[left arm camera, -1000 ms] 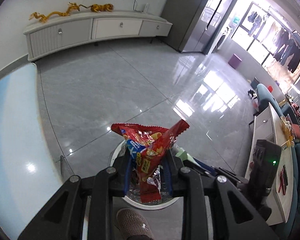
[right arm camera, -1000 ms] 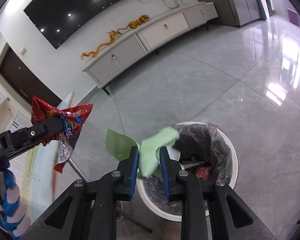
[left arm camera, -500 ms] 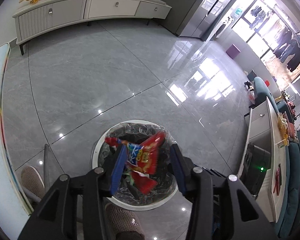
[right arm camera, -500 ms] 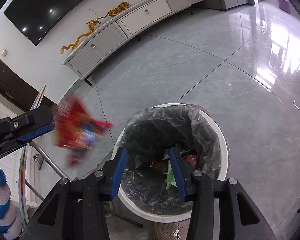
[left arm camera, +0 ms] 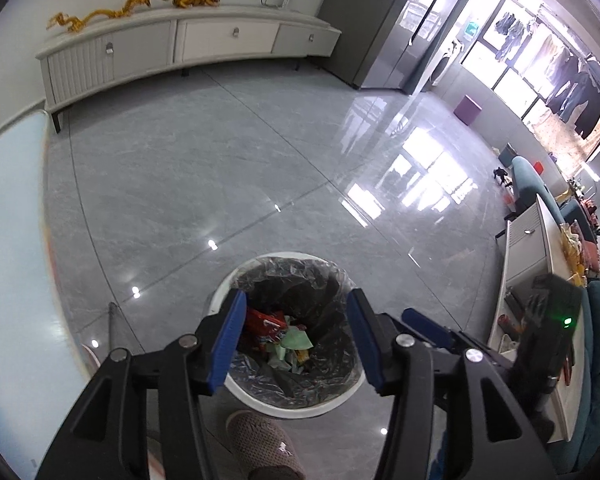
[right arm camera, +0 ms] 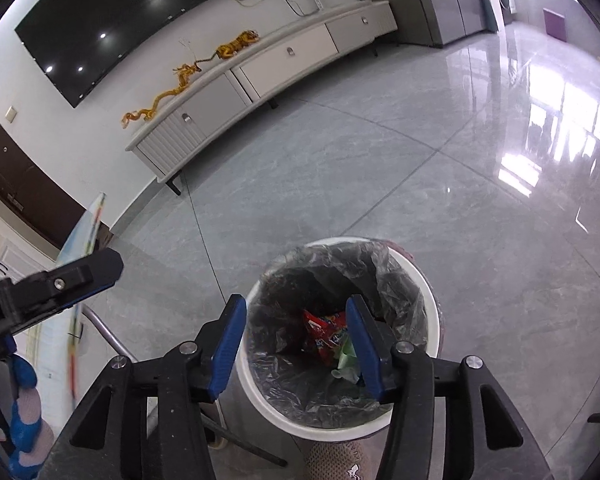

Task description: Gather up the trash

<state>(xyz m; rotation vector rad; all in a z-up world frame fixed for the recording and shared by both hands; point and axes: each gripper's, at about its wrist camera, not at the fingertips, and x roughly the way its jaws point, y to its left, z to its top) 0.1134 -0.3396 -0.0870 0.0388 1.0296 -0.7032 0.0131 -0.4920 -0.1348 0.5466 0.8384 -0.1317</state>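
below my two grippers: bin (left arm camera: 260,398) on the floor (left arm camera: 220,184), snack wrapper (right arm camera: 324,330) and paper scraps (left arm camera: 296,340) inside it. cabinet (left arm camera: 180,48) along the far wall. slipper (left arm camera: 264,448) just before the bin.

Bin (left arm camera: 256,398): white rim, lined with a grey translucent bag (left arm camera: 300,276). Wrapper (right arm camera: 324,330) in the bin: red with blue and yellow print. Paper (left arm camera: 297,339) in the bin: pale green. Left gripper (left arm camera: 296,336): black frame, blue pads. Right gripper (right arm camera: 296,336): black frame, blue pads. Floor (left arm camera: 228,168): glossy grey tiles with faint marbling and thin dark joints. Cabinet (left arm camera: 172,46): off-white, part ribbed, dark legs, silver knobs. Dragon figure (left arm camera: 96,14) on the cabinet: golden yellow. Screen (right arm camera: 112,12) on the wall: black, dotted with white light reflections. Slipper (left arm camera: 264,448): brown knit. Stool (left arm camera: 467,109): purple. Sofa (left arm camera: 532,188): teal.
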